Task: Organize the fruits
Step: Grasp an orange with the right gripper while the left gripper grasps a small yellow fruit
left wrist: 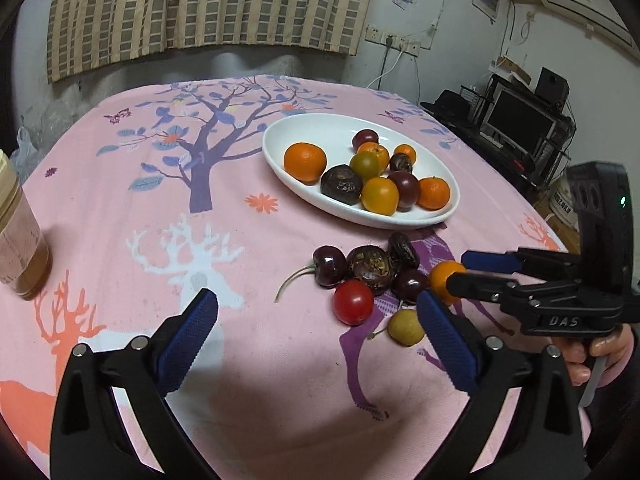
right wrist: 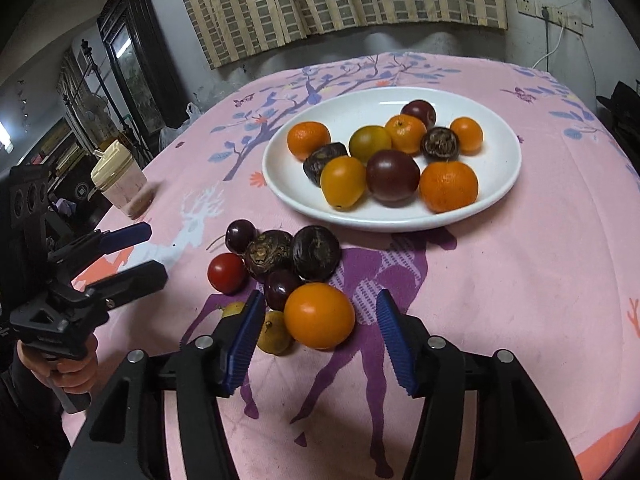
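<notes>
Close the spread right tool (right wrist: 320,320) squarely around the orange fruit (right wrist: 319,315) nearest the white plate (right wrist: 496,188), sparing the dark cherry (right wrist: 280,288) beside it; keep the spread left tool (left wrist: 316,336) clear.

Dim indoor light, soft shadows, heavy fisheye edge distortion.

A pink cloth (left wrist: 120,208) printed with trees and deer covers the worktop. A cream-lidded jar (right wrist: 118,182) stands upright near its left edge. Beyond the far edge hangs a checked curtain (left wrist: 208,8); a monitor (left wrist: 518,118) sits off the right side.
</notes>
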The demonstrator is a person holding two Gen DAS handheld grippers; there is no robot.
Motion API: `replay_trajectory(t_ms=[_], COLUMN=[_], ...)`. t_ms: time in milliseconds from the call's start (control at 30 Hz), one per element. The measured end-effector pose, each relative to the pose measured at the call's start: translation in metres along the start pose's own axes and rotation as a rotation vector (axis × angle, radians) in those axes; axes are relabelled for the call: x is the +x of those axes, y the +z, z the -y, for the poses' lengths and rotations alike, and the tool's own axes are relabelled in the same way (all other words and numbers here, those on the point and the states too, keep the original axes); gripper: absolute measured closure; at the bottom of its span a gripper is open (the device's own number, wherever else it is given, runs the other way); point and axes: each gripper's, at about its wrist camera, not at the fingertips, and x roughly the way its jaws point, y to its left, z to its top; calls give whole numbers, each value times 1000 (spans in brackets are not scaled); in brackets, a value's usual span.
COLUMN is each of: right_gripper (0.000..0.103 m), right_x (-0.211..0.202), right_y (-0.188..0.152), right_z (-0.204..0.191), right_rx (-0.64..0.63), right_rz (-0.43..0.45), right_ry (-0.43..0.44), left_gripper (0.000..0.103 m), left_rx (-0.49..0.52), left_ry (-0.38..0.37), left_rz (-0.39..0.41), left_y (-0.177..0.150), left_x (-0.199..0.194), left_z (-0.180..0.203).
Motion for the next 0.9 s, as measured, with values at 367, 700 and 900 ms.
replay_trajectory(t_ms=[367,700,900], right_gripper=[63,63,63], right_x=[9,-9,-10], right_y=[-1,6,7], right_z=[0,16,18], right_rx=[-5,95,103], right_rz=[-14,45,42], right_ry=[8,38,24], left_gripper=[5,31,54], left_rx=[24,241,338], left_ry=[1,-93,-110], left_rz=[14,-17,-86], left_y=[-2,-16,-25], left_x=[-4,4,24], left_z=[7,47,67])
